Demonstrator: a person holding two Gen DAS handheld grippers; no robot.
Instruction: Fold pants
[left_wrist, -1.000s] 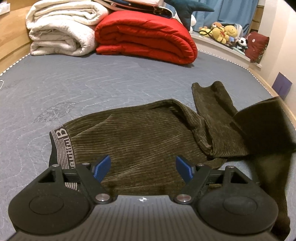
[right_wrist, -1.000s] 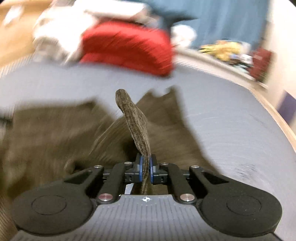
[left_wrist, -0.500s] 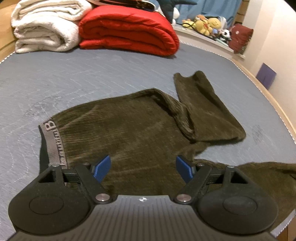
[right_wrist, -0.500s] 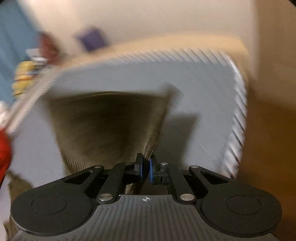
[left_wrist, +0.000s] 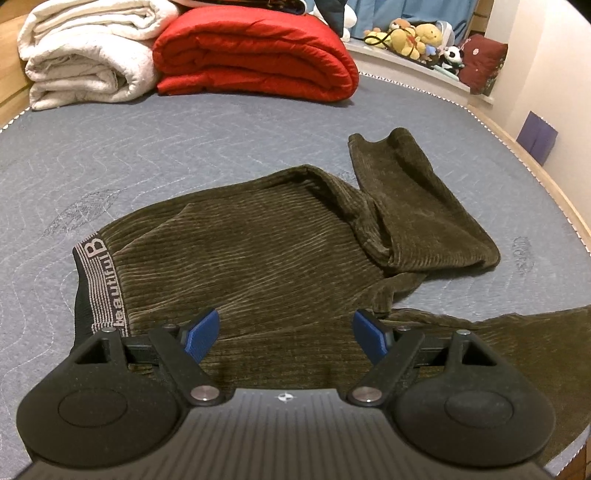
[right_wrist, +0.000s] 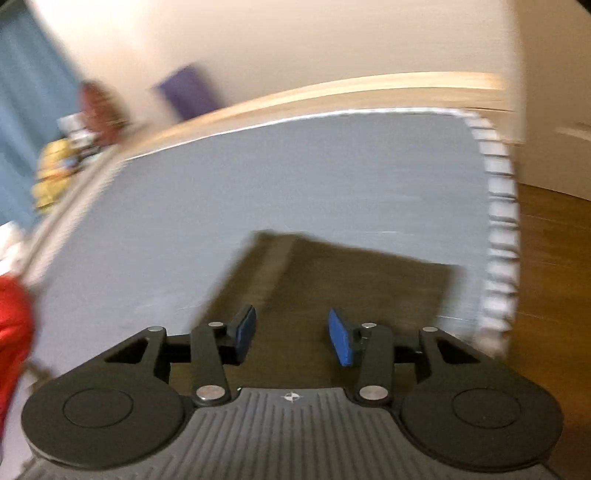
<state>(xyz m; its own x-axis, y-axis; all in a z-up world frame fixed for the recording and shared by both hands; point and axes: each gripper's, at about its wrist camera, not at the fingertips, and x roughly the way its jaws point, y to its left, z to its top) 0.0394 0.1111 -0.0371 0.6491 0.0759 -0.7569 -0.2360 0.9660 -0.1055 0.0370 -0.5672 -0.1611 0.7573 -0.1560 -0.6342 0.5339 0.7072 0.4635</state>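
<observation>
Dark olive corduroy pants (left_wrist: 266, 254) lie on a grey mattress (left_wrist: 147, 155), their lettered waistband (left_wrist: 101, 288) at the left. One leg (left_wrist: 417, 199) is bent back toward the far side. The other leg (left_wrist: 524, 332) stretches out to the right along the near edge. My left gripper (left_wrist: 286, 332) hovers open over the seat of the pants, nothing between its blue pads. In the blurred right wrist view the leg's end (right_wrist: 351, 280) lies flat near the mattress corner. My right gripper (right_wrist: 291, 334) is just above it, its jaws opening, the cloth no longer pinched.
A folded white blanket (left_wrist: 92, 51) and a folded red quilt (left_wrist: 258, 51) lie at the far side of the mattress. Stuffed toys (left_wrist: 410, 37) sit on a ledge behind. The mattress edge (right_wrist: 498, 221) and a wooden floor (right_wrist: 554, 258) lie close on the right.
My right gripper carried the leg it pinched from above the pants out to the right, laid it flat near the mattress corner and parted its jaws. The left gripper stayed open in place.
</observation>
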